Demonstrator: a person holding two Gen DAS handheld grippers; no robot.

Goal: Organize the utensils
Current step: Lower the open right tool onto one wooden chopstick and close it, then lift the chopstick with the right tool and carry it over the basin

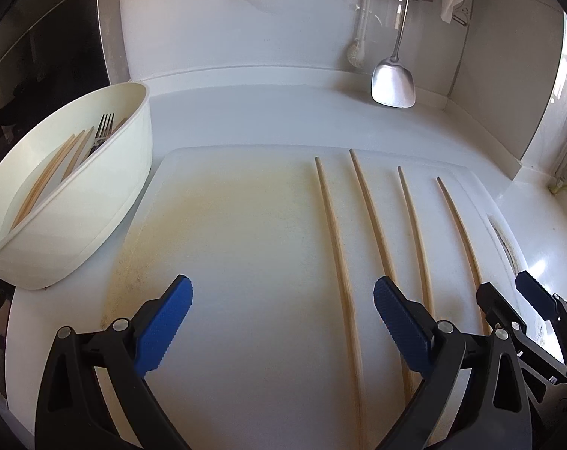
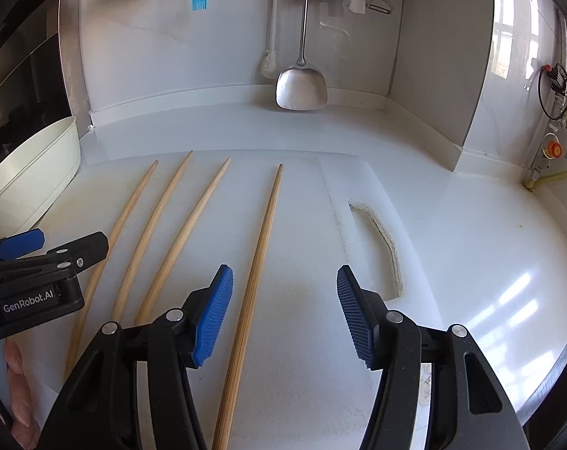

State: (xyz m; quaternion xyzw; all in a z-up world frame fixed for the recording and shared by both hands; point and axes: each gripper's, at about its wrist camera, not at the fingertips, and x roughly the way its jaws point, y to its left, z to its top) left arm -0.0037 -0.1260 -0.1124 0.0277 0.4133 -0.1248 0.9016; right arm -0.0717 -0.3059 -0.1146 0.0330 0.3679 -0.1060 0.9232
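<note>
Several wooden chopsticks lie side by side on a white cutting board; they also show in the right wrist view. My left gripper is open and empty, low over the board, with the leftmost chopstick between its fingers. My right gripper is open and empty, with the rightmost chopstick lying between its fingers, close to the left one. A cream oval holder at the left holds more chopsticks and a fork. Each gripper shows in the other's view: the right gripper and the left gripper.
A steel spatula and a white brush hang on the back wall, ending just above the counter. The board's handle slot is at its right. The holder's rim also shows in the right wrist view. White counter extends right.
</note>
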